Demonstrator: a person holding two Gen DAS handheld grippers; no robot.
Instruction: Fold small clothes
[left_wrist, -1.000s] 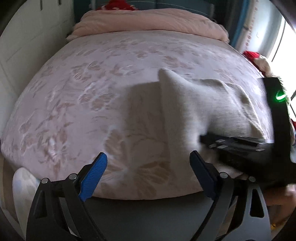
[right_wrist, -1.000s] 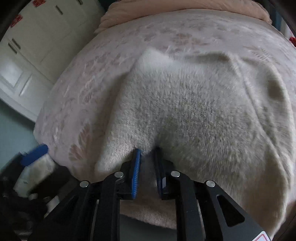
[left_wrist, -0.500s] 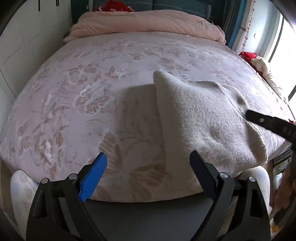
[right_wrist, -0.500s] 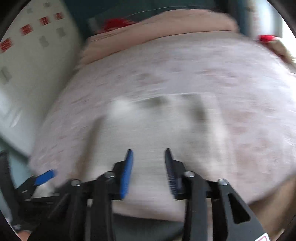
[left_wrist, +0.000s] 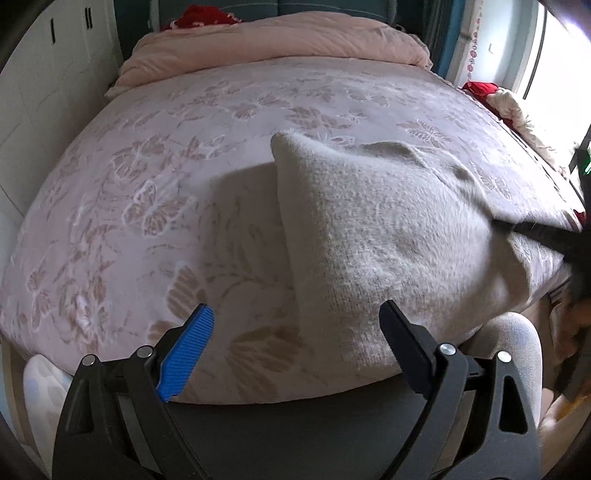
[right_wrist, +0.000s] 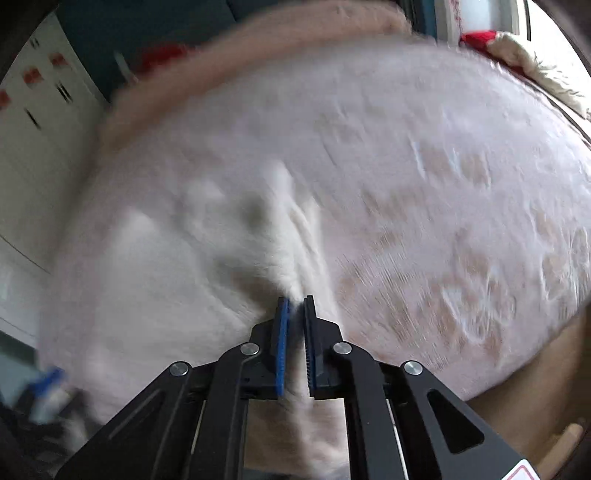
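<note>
we see the fuzzy cream knitted garment (left_wrist: 388, 236) lying on the pink butterfly-print bedspread (left_wrist: 166, 184) near its front edge. left gripper (left_wrist: 295, 343) gapes wide, holding nothing. right gripper (right_wrist: 295, 314) pinched nearly closed on a fold of garment.

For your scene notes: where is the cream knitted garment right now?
In the left wrist view, the cream knitted garment lies on the floral bedspread, right of centre, near the bed's front edge.
</note>
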